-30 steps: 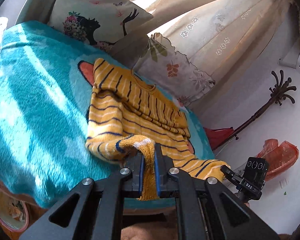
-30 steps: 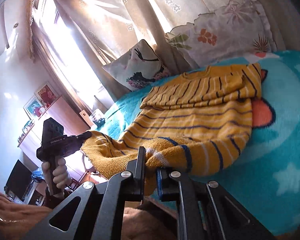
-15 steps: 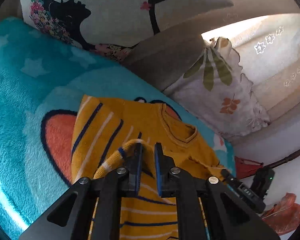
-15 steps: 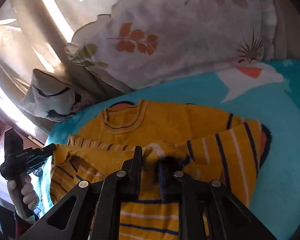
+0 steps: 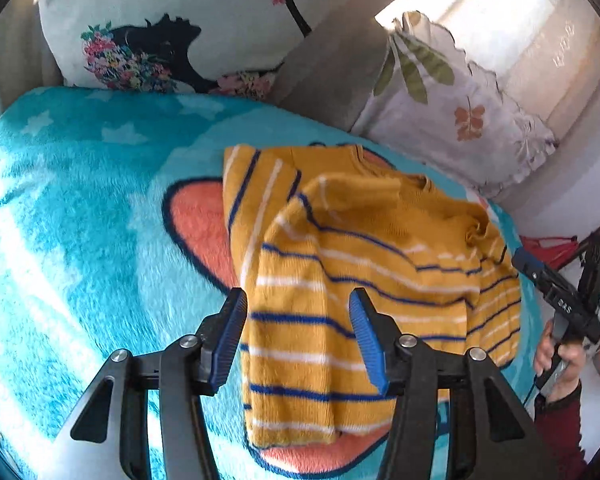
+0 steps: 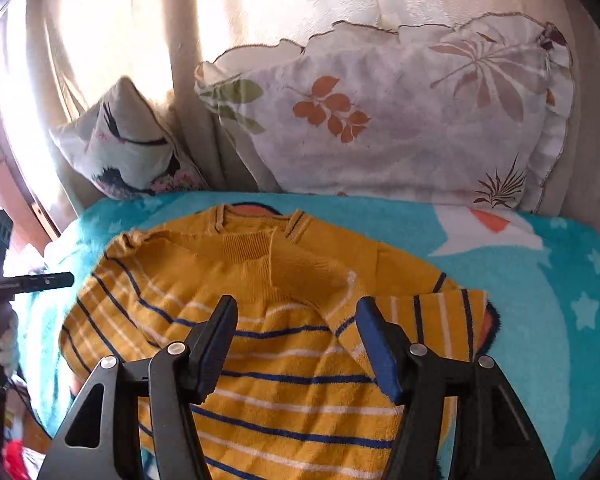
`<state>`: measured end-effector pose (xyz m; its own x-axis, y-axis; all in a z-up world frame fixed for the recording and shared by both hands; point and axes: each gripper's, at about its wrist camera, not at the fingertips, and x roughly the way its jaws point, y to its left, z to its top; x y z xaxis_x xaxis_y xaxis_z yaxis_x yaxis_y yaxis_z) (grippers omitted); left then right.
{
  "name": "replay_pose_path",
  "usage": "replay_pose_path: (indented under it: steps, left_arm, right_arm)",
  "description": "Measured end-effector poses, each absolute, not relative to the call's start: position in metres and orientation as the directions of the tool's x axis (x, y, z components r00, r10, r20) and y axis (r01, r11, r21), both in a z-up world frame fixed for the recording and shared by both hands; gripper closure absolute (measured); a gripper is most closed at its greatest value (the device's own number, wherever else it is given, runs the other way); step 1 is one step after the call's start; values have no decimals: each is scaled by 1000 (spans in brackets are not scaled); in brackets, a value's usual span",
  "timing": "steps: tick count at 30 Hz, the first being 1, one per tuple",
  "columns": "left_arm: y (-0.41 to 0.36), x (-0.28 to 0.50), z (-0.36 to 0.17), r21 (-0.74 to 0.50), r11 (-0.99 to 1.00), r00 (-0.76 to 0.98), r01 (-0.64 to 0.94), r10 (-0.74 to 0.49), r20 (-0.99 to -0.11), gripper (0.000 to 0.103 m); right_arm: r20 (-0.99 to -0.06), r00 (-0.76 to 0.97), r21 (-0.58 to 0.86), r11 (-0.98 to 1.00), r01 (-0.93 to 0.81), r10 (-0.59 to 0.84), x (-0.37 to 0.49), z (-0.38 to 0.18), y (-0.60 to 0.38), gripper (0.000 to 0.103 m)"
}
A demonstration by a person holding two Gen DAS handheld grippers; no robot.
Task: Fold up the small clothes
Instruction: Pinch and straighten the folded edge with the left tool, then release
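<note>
A small yellow sweater (image 5: 340,280) with blue and white stripes lies folded over on itself on the turquoise fleece blanket (image 5: 80,240). Its bottom half is laid up over the chest, below the neckline (image 6: 256,226). My left gripper (image 5: 298,338) is open and empty, just above the sweater's near edge. My right gripper (image 6: 300,344) is open and empty over the sweater (image 6: 284,364) from the other side. The right gripper also shows at the right edge of the left wrist view (image 5: 560,300), and the left gripper's tip shows in the right wrist view (image 6: 36,282).
A leaf-print pillow (image 6: 400,120) and a pillow printed with a dark silhouette (image 5: 172,28) lean against the back behind the blanket. Curtains (image 6: 140,20) hang behind them. The blanket (image 6: 560,280) carries an orange shape (image 5: 204,220) beside the sweater.
Both grippers carried the sweater's bottom edge up towards the neckline, then opened and let it go. The sweater now lies folded in half and both grippers have drawn back slightly.
</note>
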<state>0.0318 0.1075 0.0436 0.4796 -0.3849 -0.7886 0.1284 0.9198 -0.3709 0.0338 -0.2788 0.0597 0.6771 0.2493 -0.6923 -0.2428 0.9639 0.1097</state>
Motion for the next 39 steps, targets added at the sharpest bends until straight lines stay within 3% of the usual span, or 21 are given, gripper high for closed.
replay_pose_path:
  steps: [4,6,9,11,17,19,20,21,27,31,34,36,39]
  left_arm:
    - [84,12,19,-214,958,457,193,-280,-844,51]
    - [77,10,14,-155,961,429,228,-242,-870,90]
    - [86,16,25,-98,978,464,183,-174,-869,90]
    - [96,21,33,-63,988,493,143,-126,-861,90]
    - [123,25,62,-166,984,563,65,-174,-808,90]
    - [117,25,74,-205,974,588,95,-221,-778,86]
    - [112,27,78,-216,970,593,113,-240,-768,78]
    - [105,31,80,-222,966,594,131,-256,-763,71]
    - [38,77,54,-258,930,477,262,-357,-804,65]
    - [27,130,20,-146,982,471,122,-187,-862,65]
    - [52,158,8,-291,957,474,-5,-254,-843,66]
    - [61,163,9,-350,935,464,-51,-288,-838,67]
    - [69,155,21,-329,940,496,-93,-243,-834,67]
  right_arm:
    - [-725,684,-148,949,-277,86,39,32,-249,34]
    - [-715,699,-306,909,-282,-24,50,17,-233,34]
    - [-702,700,-404,884,-236,-134,77,7,-231,44]
    - [-726,675,-338,923,-186,-129,102,11,-248,45]
    - [-803,565,-180,981,76,-191,160,2,-323,45]
    - [-783,607,-86,991,106,-134,150,14,-340,43]
    - [-762,638,-44,992,114,-107,141,23,-347,43]
    - [-746,660,-10,994,112,-83,133,31,-351,43]
    - [-679,709,191,978,-81,191,78,64,-349,42]
    - [-677,625,334,919,-209,388,60,53,-346,42]
    - [-684,526,436,861,-260,505,52,34,-343,42]
    - [-728,509,391,888,-244,460,47,20,-343,42]
    - [-791,579,188,979,-82,200,47,9,-358,44]
